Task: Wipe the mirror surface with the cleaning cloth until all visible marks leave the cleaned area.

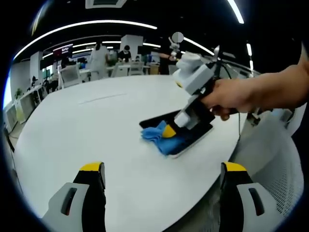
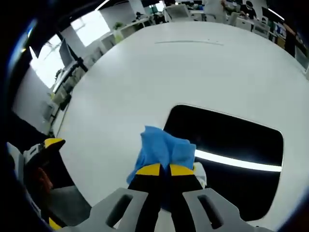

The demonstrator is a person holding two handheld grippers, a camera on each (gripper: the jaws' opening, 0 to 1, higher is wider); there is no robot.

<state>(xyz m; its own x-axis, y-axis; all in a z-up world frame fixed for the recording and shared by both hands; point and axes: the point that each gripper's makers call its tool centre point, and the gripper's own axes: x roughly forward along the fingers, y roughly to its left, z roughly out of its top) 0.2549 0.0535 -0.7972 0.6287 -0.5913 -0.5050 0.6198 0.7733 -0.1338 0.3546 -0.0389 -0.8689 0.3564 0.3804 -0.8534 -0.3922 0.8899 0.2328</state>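
A dark rectangular mirror (image 2: 231,145) lies flat on the white table (image 2: 193,67); in the left gripper view the mirror (image 1: 157,120) sits near the table's right edge. A crumpled blue cloth (image 2: 161,147) rests on the mirror's near-left corner, pressed down by my right gripper (image 2: 160,169), which is shut on it. In the left gripper view the right gripper (image 1: 170,129), held by a hand (image 1: 241,94), pins the blue cloth (image 1: 161,137) to the mirror. My left gripper (image 1: 163,168) hovers open above the table, short of the mirror, with nothing between its fingers.
The round white table (image 1: 87,121) spreads wide to the left and behind the mirror. A mesh chair back (image 1: 275,169) stands by the table's right edge. Desks, chairs and people fill the office beyond. The left gripper's yellow-tipped jaw (image 2: 50,143) shows at the left edge.
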